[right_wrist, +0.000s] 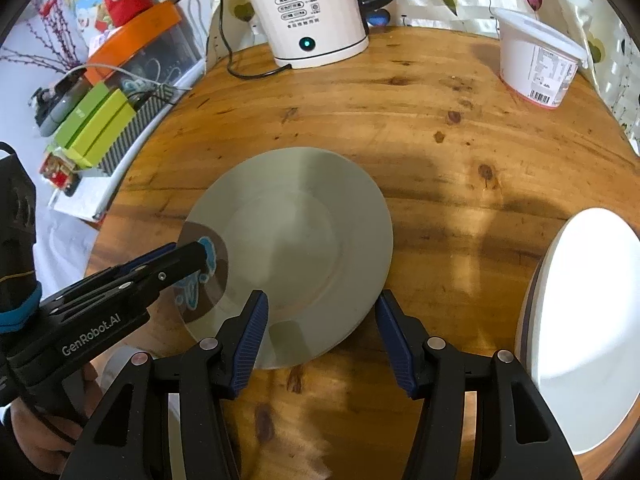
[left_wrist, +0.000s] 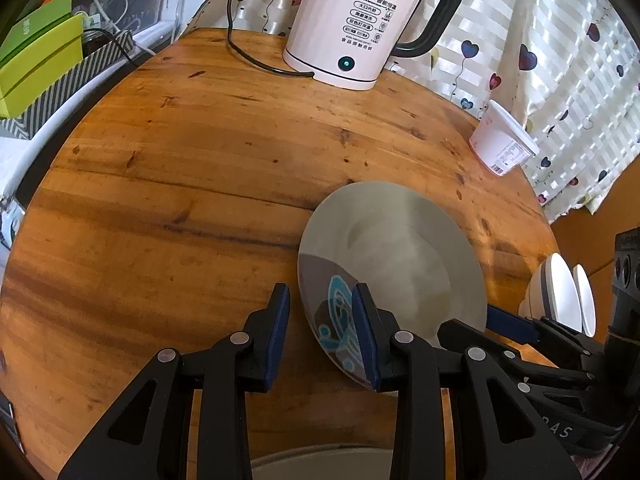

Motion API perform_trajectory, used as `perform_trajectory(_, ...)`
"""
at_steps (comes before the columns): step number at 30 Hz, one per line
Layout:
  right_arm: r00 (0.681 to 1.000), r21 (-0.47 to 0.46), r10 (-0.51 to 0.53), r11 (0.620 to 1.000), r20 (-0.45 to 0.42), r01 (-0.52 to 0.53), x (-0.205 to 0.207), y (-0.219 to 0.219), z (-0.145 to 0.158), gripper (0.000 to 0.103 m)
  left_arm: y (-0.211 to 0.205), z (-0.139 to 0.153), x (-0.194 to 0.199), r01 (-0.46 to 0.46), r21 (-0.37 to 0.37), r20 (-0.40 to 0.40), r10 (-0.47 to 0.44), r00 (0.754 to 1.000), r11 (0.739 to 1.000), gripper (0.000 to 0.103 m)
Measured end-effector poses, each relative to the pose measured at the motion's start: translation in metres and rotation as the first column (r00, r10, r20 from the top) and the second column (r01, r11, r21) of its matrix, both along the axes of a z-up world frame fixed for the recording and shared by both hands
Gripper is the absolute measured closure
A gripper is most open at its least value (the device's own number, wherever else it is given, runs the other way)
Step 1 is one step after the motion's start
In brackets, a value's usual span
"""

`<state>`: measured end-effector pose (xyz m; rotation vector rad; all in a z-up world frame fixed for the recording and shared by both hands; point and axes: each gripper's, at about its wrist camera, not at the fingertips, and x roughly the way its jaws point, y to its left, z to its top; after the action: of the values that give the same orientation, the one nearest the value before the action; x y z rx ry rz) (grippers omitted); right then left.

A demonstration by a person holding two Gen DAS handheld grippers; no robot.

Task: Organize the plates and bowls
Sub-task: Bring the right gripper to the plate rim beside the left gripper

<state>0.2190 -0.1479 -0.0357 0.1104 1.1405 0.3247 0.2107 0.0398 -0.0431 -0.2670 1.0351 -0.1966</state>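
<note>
A grey-white plate (right_wrist: 296, 248) with a blue butterfly mark on a brown patch lies flat on the round wooden table (right_wrist: 440, 160). It also shows in the left wrist view (left_wrist: 400, 256). My left gripper (left_wrist: 322, 320) is open, one finger above the plate's decorated rim, the other over bare table; it shows in the right wrist view (right_wrist: 188, 258). My right gripper (right_wrist: 320, 328) is open and empty, its fingers astride the plate's near edge. White bowls (right_wrist: 580, 320) sit at the table's right edge, seen also in the left wrist view (left_wrist: 560, 292).
A white electric kettle (right_wrist: 312, 8) with a black cord stands at the back of the table. A white lidded tub (right_wrist: 536, 64) stands at the back right. Green boxes (right_wrist: 96, 128) and clutter lie off the table's left edge. A curtain hangs behind.
</note>
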Motion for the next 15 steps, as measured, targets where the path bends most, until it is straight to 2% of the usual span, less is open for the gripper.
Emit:
perform_trajectory(5, 1.0, -0.02, -0.005, 1.0, 0.014, 0.005, 0.0037, 0.0009, -0.0003, 0.047, 0.0017, -0.002, 0.0028, -0.006, 0.004, 0.004, 0.006, 1.0, 1.0, 0.069)
perform_trajectory(8, 1.0, -0.035, -0.01, 0.999, 0.023, 0.011, 0.0051, 0.0014, -0.0007, 0.056, 0.0, -0.0016, 0.003, 0.003, -0.002, 0.009, -0.003, 1.0, 1.0, 0.069)
perform_trajectory(9, 1.0, -0.037, -0.011, 0.999, 0.025, 0.012, 0.0053, 0.0012, -0.0007, 0.062, -0.0007, -0.0007, 0.0027, 0.006, -0.002, 0.013, -0.006, 1.0, 1.0, 0.069)
perform_trajectory(15, 1.0, -0.036, -0.009, 0.999, 0.027, 0.01, 0.0063, 0.0007, -0.0009, 0.065, -0.0012, 0.0019, 0.002, 0.004, 0.013, 0.019, -0.004, 1.0, 1.0, 0.069)
